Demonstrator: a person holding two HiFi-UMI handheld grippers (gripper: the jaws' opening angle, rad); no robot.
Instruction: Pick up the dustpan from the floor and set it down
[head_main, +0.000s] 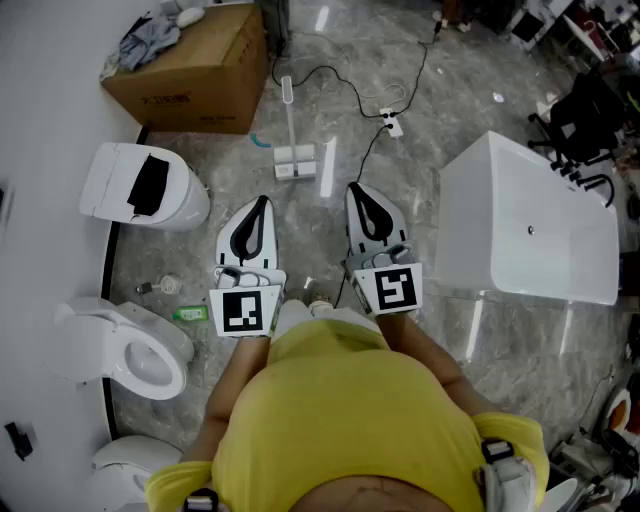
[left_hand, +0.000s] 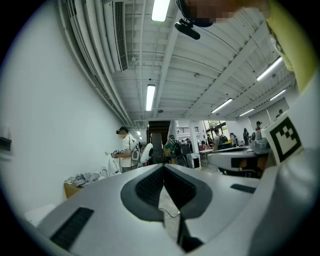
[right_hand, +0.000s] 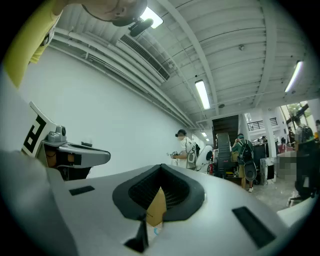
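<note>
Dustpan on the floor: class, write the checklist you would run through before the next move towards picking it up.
1. Dustpan in view, standing on the floor ahead of both grippers: ok.
2. Grippers empty: ok; nothing sits between the jaws of the left hand-held gripper or the right hand-held gripper.
3. Jaws open for a grasp: not ok; both are shut.
4. Gripper at the dustpan: not ok; both are held level, short of it.
5. Handle free: ok; it stands upright with nothing on it.
6. Approach: probably ok from the left; a black cable runs on the floor by the right hand-held gripper.
</note>
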